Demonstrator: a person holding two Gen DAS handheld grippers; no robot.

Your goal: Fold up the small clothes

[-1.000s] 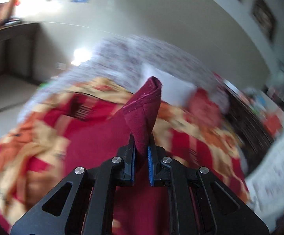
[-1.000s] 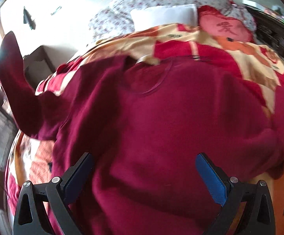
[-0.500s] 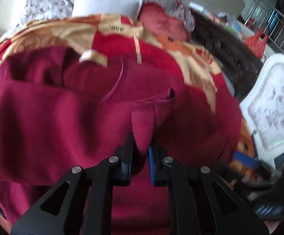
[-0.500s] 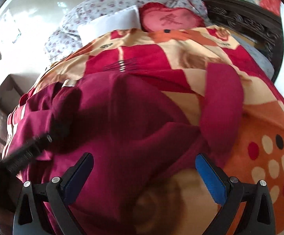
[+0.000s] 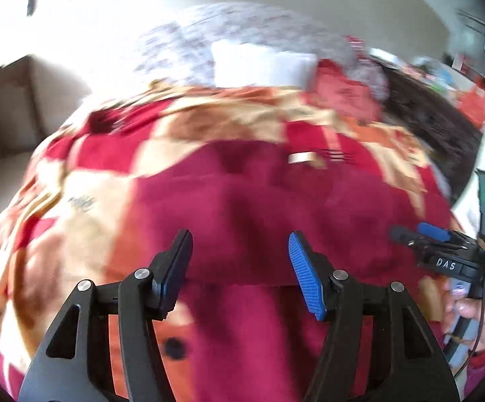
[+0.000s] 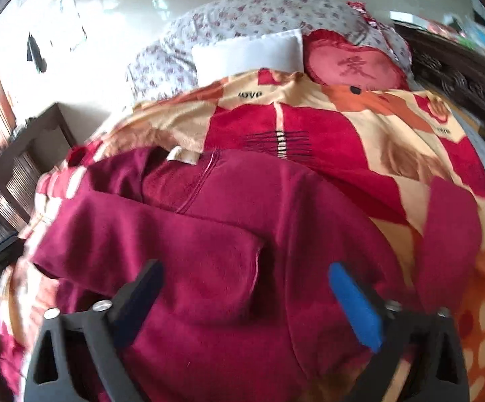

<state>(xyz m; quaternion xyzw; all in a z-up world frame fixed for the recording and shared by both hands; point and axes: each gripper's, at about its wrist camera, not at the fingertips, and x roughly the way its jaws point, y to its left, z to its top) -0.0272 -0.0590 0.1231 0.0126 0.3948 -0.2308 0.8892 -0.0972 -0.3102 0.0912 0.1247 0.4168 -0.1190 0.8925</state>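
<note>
Blanket (image 6: 359,147), patterned, carries your maroon sweater (image 6: 215,261), one sleeve folded across its front. Your right gripper (image 6: 246,288) is closing, jaws wide, gripping nothing. Your left gripper (image 5: 239,261) is opening, empty, above the sweater.

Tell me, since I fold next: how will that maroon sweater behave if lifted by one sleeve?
Probably floppy: the maroon sweater drapes over the blanket in soft creases, its folded sleeve lying limp. Its fleecy surface suggests it won't slip easily. It likely sags and unfolds when raised.
</note>
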